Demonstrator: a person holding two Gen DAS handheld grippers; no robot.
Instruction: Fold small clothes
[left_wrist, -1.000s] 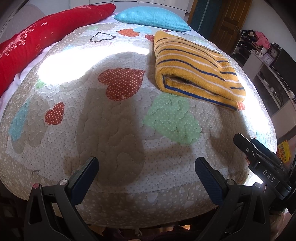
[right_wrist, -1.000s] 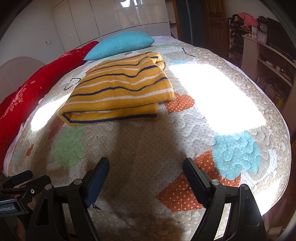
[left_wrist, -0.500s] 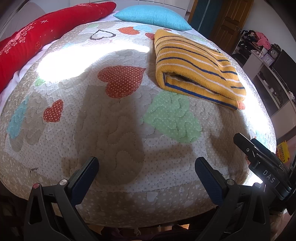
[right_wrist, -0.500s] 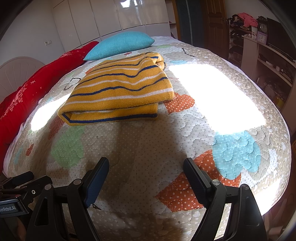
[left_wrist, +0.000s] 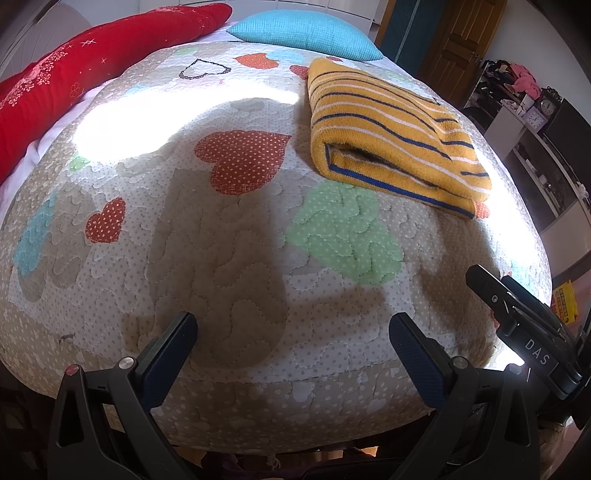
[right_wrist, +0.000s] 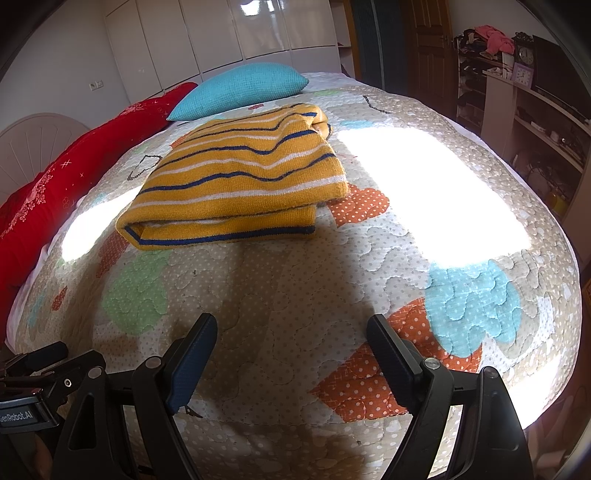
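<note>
Left view crept slightly nearer; sweater (left_wrist: 391, 129) lay folded on quilt (left_wrist: 221, 258), well ahead of left gripper (left_wrist: 291, 332) and right gripper (right_wrist: 291, 332), both wide, empty. Folding judged done; next, withdraw

Ahead of my jaws spreads a quilted bed cover (left_wrist: 229, 266) patched with hearts. Far beyond them lie a turquoise pillow (right_wrist: 240, 88) and a long red cushion (left_wrist: 92, 70). Off to their right, shelves (right_wrist: 535, 122) carry two clocks (right_wrist: 524, 62).
</note>
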